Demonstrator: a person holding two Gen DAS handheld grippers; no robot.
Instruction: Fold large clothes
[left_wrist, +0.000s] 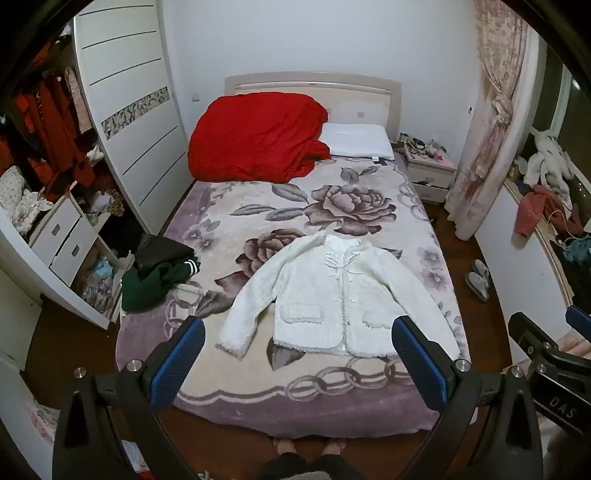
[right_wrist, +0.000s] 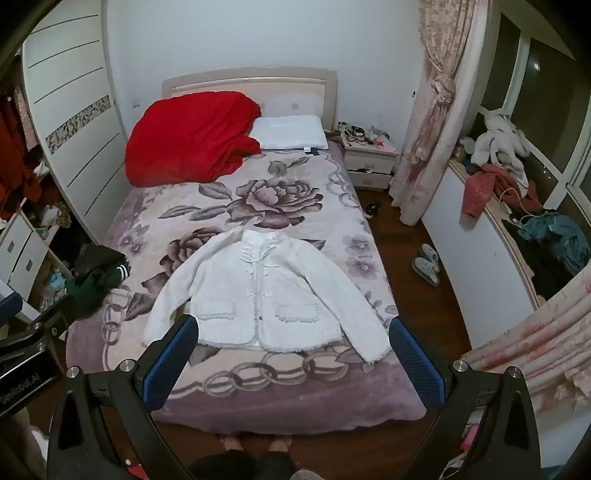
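A white fluffy jacket lies flat and face up on the bed, sleeves spread, hem toward me. It also shows in the right wrist view. My left gripper is open and empty, held high above the foot of the bed. My right gripper is open and empty too, at about the same height; its body shows at the right edge of the left wrist view. Neither gripper touches the jacket.
A red quilt and a white pillow lie at the head of the bed. Dark green and black clothes are piled at the bed's left edge. Open wardrobe on the left, nightstand, slippers and curtain on the right.
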